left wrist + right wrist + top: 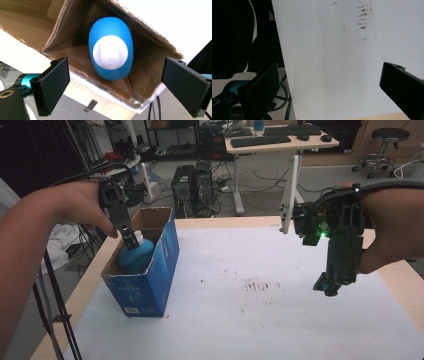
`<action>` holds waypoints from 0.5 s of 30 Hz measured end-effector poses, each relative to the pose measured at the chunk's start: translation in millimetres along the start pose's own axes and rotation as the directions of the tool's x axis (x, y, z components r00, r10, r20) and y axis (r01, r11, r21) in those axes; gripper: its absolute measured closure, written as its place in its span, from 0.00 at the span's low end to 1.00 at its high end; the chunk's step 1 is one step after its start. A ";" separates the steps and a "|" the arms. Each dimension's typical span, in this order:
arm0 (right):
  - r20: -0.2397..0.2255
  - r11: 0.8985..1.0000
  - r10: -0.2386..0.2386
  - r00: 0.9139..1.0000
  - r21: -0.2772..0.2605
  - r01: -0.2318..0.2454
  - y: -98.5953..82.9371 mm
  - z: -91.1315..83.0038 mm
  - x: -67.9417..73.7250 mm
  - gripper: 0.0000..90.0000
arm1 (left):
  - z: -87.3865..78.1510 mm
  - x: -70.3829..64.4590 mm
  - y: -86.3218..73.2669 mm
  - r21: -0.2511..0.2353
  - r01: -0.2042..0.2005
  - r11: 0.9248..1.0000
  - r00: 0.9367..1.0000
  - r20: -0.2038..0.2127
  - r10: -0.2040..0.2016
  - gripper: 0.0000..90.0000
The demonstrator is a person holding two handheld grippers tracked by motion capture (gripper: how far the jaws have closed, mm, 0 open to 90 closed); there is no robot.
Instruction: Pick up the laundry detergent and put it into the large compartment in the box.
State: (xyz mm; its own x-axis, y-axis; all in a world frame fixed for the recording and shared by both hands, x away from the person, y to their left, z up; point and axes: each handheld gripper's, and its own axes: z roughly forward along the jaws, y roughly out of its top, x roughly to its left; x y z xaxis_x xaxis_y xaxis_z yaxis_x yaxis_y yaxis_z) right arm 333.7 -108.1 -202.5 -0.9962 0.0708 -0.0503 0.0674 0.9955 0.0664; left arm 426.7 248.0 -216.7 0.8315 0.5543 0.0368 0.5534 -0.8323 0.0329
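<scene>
The white-covered desk [280, 320] is seen first; the open blue cardboard box [150, 275] is stood near its left edge. Inside, the blue bottle with a white cap [111, 52] is lodged. Above it, the left gripper [131, 237] is held spread apart, unclamped; the right gripper [327, 287] is likewise parted over the right side.

Dim room, white desk [280, 142] with keyboards [260, 140], computer towers [192, 187] on floor, stool [382, 145]

The left gripper [131, 239] pointed down at the far left with jaws spread wide, while the right gripper [327, 287] hung at the right, jaws likewise apart.
</scene>
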 end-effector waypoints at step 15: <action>-0.003 1.000 0.002 1.000 0.001 -0.002 -0.4 -2.4 -2.6 0.02 | -25.5 -25.9 31.8 -0.035 -0.141 0.989 0.990 -0.010 0.141 0.02</action>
State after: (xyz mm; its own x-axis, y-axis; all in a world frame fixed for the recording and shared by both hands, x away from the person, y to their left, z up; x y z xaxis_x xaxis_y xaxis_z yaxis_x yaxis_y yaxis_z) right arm 336.1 -108.8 -200.0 -0.9963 0.0723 -0.0471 0.0691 0.9955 0.0652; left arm 421.5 207.3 -191.2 0.9006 0.4317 0.0508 0.4286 -0.9014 0.0620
